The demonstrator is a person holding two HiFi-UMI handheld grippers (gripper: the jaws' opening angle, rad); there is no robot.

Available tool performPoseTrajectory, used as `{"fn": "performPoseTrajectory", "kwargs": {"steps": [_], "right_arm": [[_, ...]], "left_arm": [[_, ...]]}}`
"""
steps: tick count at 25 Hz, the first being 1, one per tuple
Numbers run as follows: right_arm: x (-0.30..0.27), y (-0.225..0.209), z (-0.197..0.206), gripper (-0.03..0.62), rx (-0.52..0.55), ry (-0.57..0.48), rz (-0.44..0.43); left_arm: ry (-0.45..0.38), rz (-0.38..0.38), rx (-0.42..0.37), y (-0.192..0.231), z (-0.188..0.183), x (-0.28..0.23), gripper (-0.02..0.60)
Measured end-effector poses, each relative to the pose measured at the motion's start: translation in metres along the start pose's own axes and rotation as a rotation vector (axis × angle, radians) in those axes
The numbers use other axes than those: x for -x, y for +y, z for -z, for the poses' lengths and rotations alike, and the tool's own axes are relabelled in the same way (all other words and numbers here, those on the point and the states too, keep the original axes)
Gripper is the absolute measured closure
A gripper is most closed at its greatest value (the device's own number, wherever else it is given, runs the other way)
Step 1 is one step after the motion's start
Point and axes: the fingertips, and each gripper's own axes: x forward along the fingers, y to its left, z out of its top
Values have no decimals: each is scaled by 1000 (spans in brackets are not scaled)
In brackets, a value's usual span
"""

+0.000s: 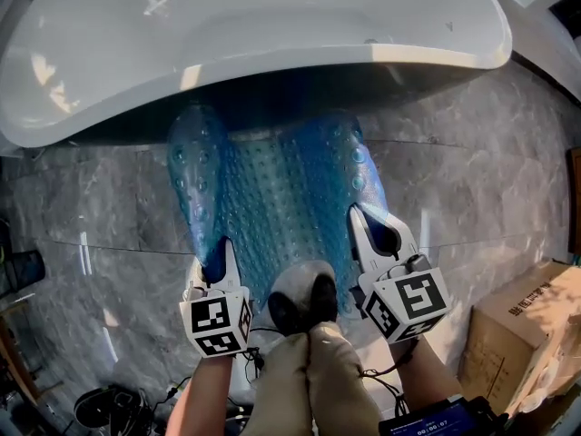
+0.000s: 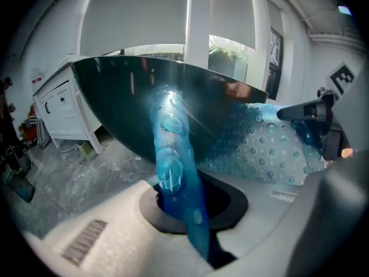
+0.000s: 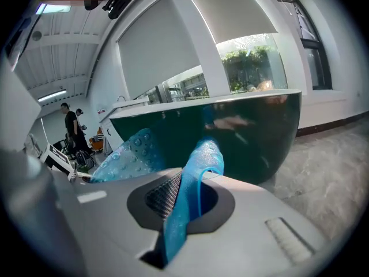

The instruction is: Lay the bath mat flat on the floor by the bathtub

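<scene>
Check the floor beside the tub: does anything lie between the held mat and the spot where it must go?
Nothing visible does. The left gripper and right gripper hold the mat over bare floor by the tub. Only the person's shoe stands at its near edge.

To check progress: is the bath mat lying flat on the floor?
No, the bath mat curls up at both side edges.

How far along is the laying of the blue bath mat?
Done: the bath mat is brought to the bathtub. In hand: the left claw and the right claw each pinch its near edge; the sides curl up. Left: lay it flat on the floor, release.
</scene>
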Motion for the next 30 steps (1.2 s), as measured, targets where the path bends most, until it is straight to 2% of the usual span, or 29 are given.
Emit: {"fn": "performPoseTrajectory", "kwargs": {"steps": [6,14,19,25,30], "right_arm": [[-32,-12,41,571,16,-14,-9],[-55,-22,62,571,35,-51,-12],[-71,-29,80,571,45,-61,-13],[-99,-43,105,571,60,-58,-32],[-120,-57,123,571,66,-63,-39]], "left_arm": [[-9,-8,-2,4,32,-45,552],[-28,-35,-35,28,61,-71,551],[-19,-75,-20,56,85,-87,551],[14,-120,-74,88,125,-124,549],[48,-169,-73,112,162,-159,549]]}}
